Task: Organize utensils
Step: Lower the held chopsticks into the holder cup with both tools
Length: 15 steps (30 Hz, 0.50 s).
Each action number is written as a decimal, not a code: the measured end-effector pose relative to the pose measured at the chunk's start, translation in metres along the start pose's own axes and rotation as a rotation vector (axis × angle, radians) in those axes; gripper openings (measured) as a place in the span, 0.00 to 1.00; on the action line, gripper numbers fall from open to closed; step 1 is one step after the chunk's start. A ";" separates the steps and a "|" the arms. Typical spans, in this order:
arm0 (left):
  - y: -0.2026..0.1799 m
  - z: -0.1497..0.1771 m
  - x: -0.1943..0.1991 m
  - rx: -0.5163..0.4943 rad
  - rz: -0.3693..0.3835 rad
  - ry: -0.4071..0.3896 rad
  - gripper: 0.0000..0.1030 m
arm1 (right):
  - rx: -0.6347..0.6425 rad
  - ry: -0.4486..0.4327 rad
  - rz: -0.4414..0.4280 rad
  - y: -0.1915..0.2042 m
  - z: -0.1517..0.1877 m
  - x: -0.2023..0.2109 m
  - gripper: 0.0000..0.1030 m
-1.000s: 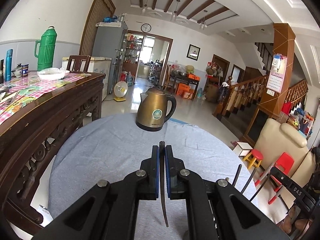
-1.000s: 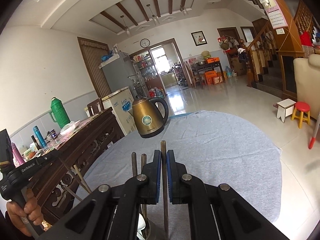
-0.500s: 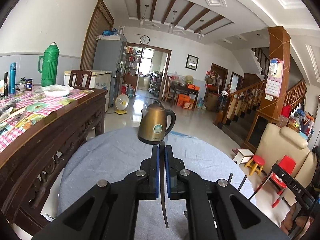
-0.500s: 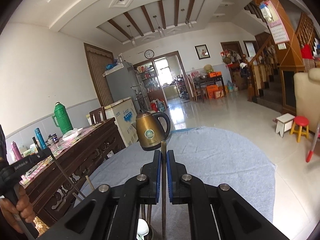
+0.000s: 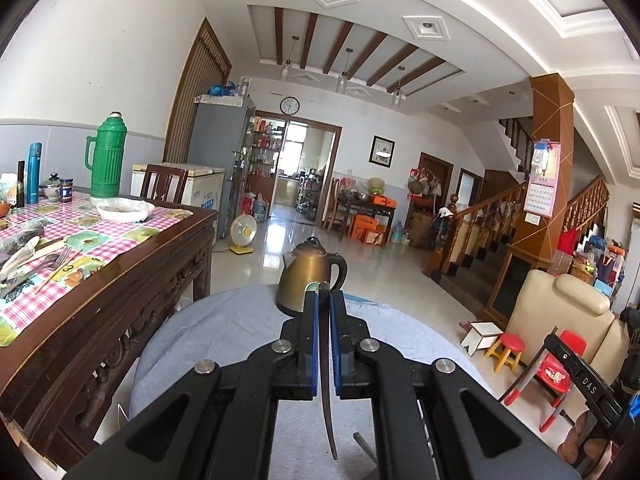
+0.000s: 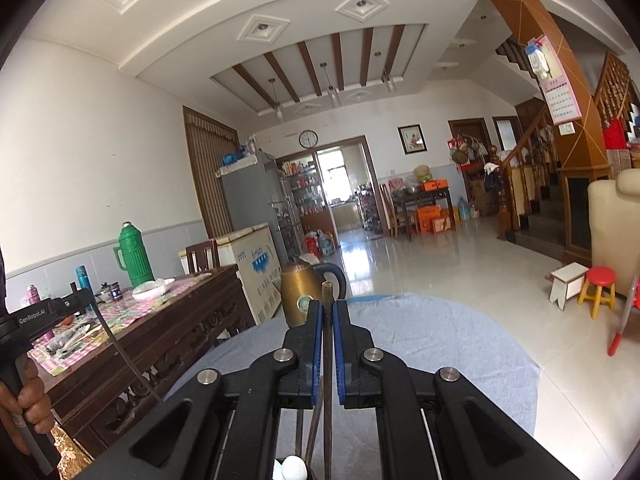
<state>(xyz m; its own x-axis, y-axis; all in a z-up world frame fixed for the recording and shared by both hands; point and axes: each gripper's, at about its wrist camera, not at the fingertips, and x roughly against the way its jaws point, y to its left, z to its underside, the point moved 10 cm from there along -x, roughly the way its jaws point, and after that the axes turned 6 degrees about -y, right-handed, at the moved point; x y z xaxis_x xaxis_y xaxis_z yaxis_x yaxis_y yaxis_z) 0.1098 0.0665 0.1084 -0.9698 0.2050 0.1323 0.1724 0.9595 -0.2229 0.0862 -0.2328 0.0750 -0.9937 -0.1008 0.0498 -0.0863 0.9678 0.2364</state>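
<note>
Since the earlier frames both grippers have been raised and tilted upward: less of the grey cloth is seen, and the kettle now stands lower in each view, partly covered by the fingertips.

The round table with the grey cloth (image 5: 224, 332) is cut off at the bottom of both views by the black gripper bodies. The long wooden table (image 5: 120, 280) with the checkered cloth is placed just beside it on the left, and a green thermos (image 5: 105, 156) stands on it. The bronze kettle (image 5: 308, 276) stands at the far edge of the grey cloth; its lower front is hidden behind the fingers.

The left gripper (image 5: 322, 300) is clenched on a thin dark utensil (image 5: 326, 400), which is held upright between the blue pads; its curved lower end hangs free below the jaws. Whether it is a knife or another tool cannot be told. In the right wrist view the same utensil is seen as a thin curved strip below the left gripper, near the left edge.

The right gripper (image 6: 327, 308) is closed on a brown chopstick (image 6: 327, 356), with the tip rising a little above the fingers. Below the jaws, two more thin sticks (image 6: 310, 436) are seen, but their lower ends are cut off. A small white rounded object (image 6: 294, 468) is seen at the bottom edge; what it is cannot be made out. The container for the utensils is hidden under the gripper body.
</note>
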 end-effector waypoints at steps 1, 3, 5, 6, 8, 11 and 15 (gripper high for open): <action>-0.001 -0.002 0.003 0.000 0.005 -0.007 0.05 | 0.002 -0.008 -0.002 0.002 -0.002 0.002 0.06; -0.003 -0.005 0.007 0.002 0.015 -0.011 0.05 | 0.004 -0.021 -0.009 0.005 -0.007 0.008 0.06; -0.007 -0.008 0.012 0.008 0.036 -0.013 0.05 | 0.002 -0.033 -0.019 0.008 -0.012 0.012 0.06; -0.009 -0.009 0.014 0.009 0.042 -0.016 0.05 | 0.001 -0.037 -0.024 0.009 -0.013 0.014 0.06; -0.013 -0.012 0.019 0.006 0.054 -0.025 0.05 | 0.003 -0.048 -0.032 0.011 -0.016 0.018 0.06; -0.020 -0.016 0.025 0.007 0.073 -0.039 0.05 | 0.002 -0.062 -0.044 0.015 -0.020 0.024 0.06; -0.029 -0.016 0.029 0.009 0.098 -0.041 0.05 | -0.007 -0.063 -0.061 0.017 -0.020 0.027 0.06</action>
<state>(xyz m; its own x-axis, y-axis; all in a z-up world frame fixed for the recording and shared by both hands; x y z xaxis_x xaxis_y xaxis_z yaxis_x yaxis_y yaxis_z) 0.0797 0.0474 0.1345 -0.9546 0.2896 0.0693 0.2655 0.9333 -0.2419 0.0598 -0.2240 0.0994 -0.9892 -0.1442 -0.0256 -0.1461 0.9587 0.2440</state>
